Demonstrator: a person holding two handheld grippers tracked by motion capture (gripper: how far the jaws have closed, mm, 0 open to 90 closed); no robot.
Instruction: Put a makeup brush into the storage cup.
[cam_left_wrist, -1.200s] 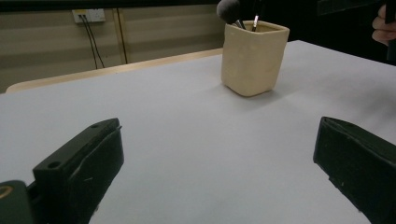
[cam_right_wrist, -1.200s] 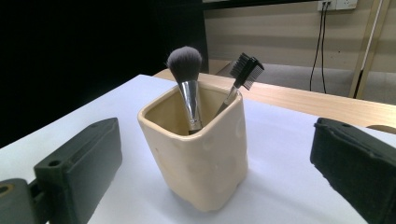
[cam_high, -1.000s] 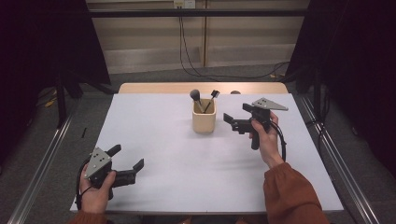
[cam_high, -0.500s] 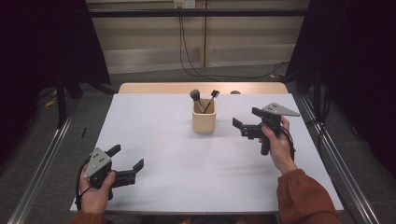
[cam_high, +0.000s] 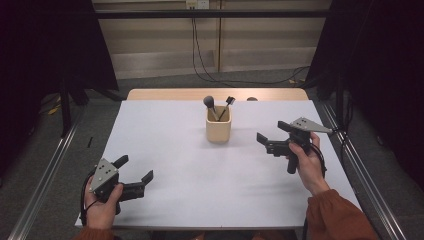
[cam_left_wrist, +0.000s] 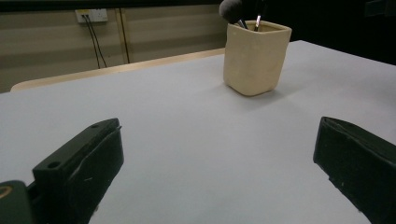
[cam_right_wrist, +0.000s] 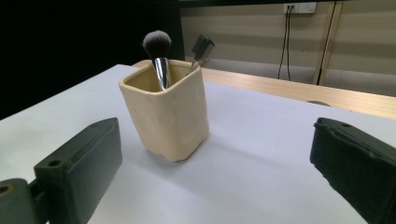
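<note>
Nearest, the left gripper (cam_high: 131, 176) rests low at the bench (cam_high: 165, 130) front edge, jaws spread, holding nothing — likely parked. Farther in, the right gripper (cam_high: 272, 138) faces the cream cup (cam_high: 218, 129) mid-bench, jaws spread, lined up for its 2 brushes (cam_high: 210, 104).

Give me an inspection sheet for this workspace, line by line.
Surface: white table top, flat, with a bare wooden strip along the far edge.
Job's things: cream square holder upright near the middle, holding a round powder brush and a small flat brush.
Clutter: nothing seen.
Grippers: left gripper open at the near left corner; right gripper open, right of the holder, apart from it.
Cables: black cables hang down the back wall; each gripper trails its own cable.
Surroundings: dark curtains at both sides, metal rails on the floor.
</note>
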